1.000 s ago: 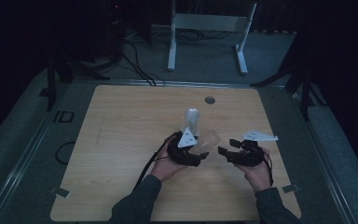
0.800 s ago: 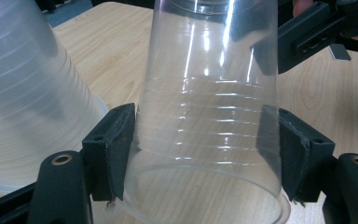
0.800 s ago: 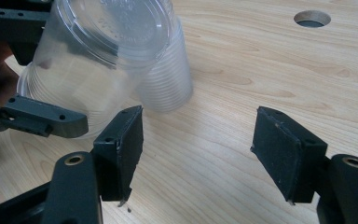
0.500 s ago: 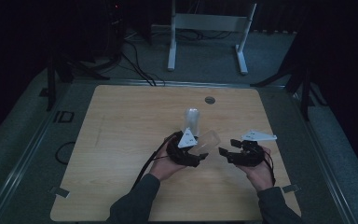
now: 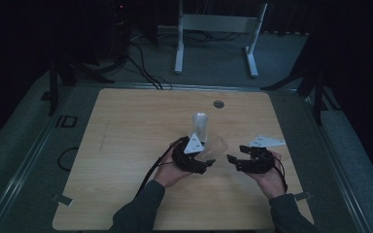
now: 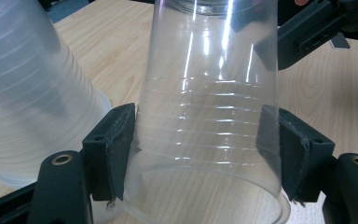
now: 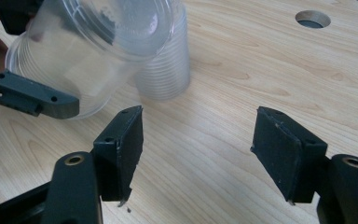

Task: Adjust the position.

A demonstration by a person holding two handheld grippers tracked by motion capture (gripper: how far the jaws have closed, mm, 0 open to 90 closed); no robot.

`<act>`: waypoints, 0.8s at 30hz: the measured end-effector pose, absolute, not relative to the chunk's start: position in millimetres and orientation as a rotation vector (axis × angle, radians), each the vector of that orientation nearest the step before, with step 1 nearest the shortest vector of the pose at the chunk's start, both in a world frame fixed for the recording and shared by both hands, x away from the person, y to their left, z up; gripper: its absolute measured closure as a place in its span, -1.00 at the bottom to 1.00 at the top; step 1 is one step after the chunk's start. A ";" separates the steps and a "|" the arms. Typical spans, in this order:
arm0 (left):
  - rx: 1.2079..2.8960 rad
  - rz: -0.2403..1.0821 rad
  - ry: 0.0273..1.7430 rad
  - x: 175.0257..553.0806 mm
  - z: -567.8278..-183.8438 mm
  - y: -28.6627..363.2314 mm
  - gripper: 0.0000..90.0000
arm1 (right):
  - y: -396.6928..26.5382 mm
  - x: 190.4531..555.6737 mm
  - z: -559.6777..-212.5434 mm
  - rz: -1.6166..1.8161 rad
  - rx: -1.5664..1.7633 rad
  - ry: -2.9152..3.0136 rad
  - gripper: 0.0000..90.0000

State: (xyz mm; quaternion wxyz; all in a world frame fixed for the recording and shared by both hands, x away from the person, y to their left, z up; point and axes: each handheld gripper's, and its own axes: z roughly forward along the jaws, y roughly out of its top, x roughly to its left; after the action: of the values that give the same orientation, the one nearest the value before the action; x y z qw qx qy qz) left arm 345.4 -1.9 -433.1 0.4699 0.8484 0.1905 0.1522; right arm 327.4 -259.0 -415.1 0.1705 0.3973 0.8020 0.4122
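My left gripper (image 5: 209, 160) (image 6: 200, 149) is shut on a clear plastic cup (image 5: 212, 148) (image 6: 205, 107), its two pads pressing the cup's ribbed sides near the rim. The cup lies tilted, with its bottom toward the right gripper (image 7: 121, 28). Just beyond it a stack of clear cups (image 5: 200, 126) (image 6: 23, 102) (image 7: 165, 70) stands upside down on the wooden table (image 5: 126, 141). My right gripper (image 5: 232, 160) (image 7: 198, 140) hovers a short way right of the held cup, jaws apart with nothing between them.
A round cable hole (image 5: 218, 104) (image 7: 313, 19) sits near the table's far edge. A white metal frame (image 5: 216, 29) stands on the floor behind the table. Cables (image 5: 145, 73) trail on the floor at the far left.
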 end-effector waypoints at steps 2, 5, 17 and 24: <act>2.081 0.372 0.467 345.5 -433.2 -1.3 -0.35 | -258.5 327.3 -414.6 1.168 1.123 2.284 -0.26; 2.084 0.370 0.465 345.8 -433.3 -0.5 -0.35 | -258.0 327.3 -414.1 1.158 1.112 2.290 -0.26; 2.092 0.362 0.458 346.8 -432.4 2.5 -0.35 | -254.2 327.2 -411.0 1.103 1.042 2.348 -0.26; 2.108 0.364 0.442 346.8 -431.4 3.1 -0.34 | -253.4 326.6 -409.5 1.093 1.017 2.356 -0.26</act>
State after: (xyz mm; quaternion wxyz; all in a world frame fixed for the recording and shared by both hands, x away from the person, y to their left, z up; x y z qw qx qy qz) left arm 346.8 3.1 -431.4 0.4607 0.8565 0.1796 0.1480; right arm 326.6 -253.4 -409.5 0.1754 0.3589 0.8315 0.3860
